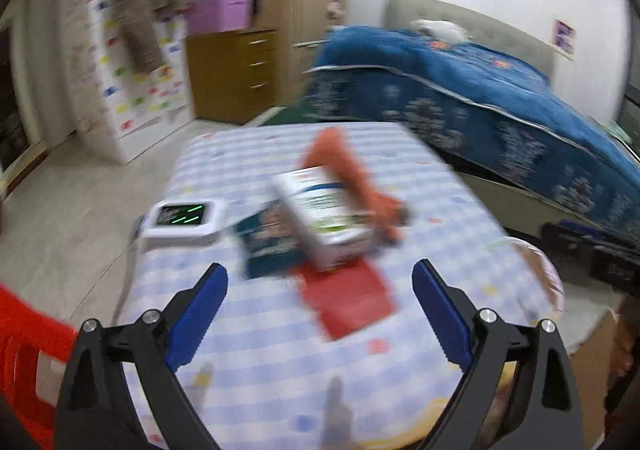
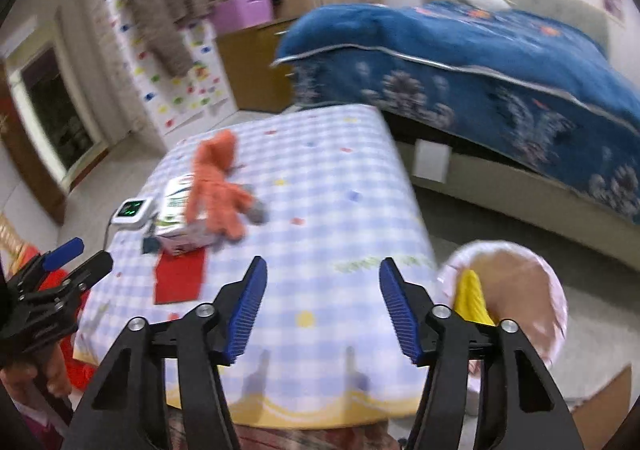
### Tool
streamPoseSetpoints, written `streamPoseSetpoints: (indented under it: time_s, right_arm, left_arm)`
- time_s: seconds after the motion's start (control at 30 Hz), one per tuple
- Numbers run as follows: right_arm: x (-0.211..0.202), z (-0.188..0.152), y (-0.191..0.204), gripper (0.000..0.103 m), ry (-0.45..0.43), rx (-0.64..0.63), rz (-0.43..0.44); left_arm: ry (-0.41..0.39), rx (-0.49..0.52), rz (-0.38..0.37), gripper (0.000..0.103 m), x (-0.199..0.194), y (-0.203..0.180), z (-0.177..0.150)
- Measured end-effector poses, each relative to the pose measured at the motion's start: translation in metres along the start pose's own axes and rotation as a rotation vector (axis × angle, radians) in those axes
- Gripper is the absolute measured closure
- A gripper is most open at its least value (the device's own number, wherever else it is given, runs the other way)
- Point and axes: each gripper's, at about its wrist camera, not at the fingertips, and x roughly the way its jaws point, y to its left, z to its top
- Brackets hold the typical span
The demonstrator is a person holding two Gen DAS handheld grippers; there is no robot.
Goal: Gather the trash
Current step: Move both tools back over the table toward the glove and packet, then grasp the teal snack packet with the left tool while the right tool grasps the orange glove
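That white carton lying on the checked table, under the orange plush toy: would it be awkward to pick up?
Probably not. The white carton has flat, boxy sides, so it should stay stiff and not roll. It looks like cardboard, likely light if empty, though a hard squeeze might dent it. The orange plush toy leans on it and may flop over when it lifts.

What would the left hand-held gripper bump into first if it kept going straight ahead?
Probably the red packet lying flat on the table, just ahead of the open left hand-held gripper. The blur makes depth unclear.

Checked cloth tablecloth (image 2: 328, 186), fuzzy plush toy (image 2: 218, 190)
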Motion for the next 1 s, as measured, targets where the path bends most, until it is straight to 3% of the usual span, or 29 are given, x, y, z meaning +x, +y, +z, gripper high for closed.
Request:
streamPoseSetpoints:
  time_s: [0.13,0.23,0.43,0.6,0.93,1.0]
  right_arm:
    - [0.009,0.013,0.028,0.05,-0.004,-0.062,0.03]
    - [0.015,0.017,0.039,0.051,-0.005,-0.077,0.043]
    - [0.029,0.02,0.048,0.066,0.019,-0.112,0.032]
    - [0.036,0.019,0.045,0.066,0.024,-0.116,0.01]
    - [0.04,0.013,0.036,0.066,0.048,-0.099,0.006]
    - [0.039,0.012,0.037,0.066,0.049,-0.103,0.012]
  left_arm:
    - [0.033,-0.098,0.044,0.012,0.014,0.04,-0.004]
    - [0.047,-0.139,0.02,0.012,0.025,0.052,-0.003]
    - [0.076,-0.134,-0.006,0.025,0.054,0.046,0.008]
    - [0.114,-0.17,-0.015,0.027,0.083,0.046,0.017]
    - [0.181,-0.2,-0.005,0.046,0.108,0.042,0.015]
    - [0.182,-0.192,0.0,0.054,0.109,0.042,0.015]
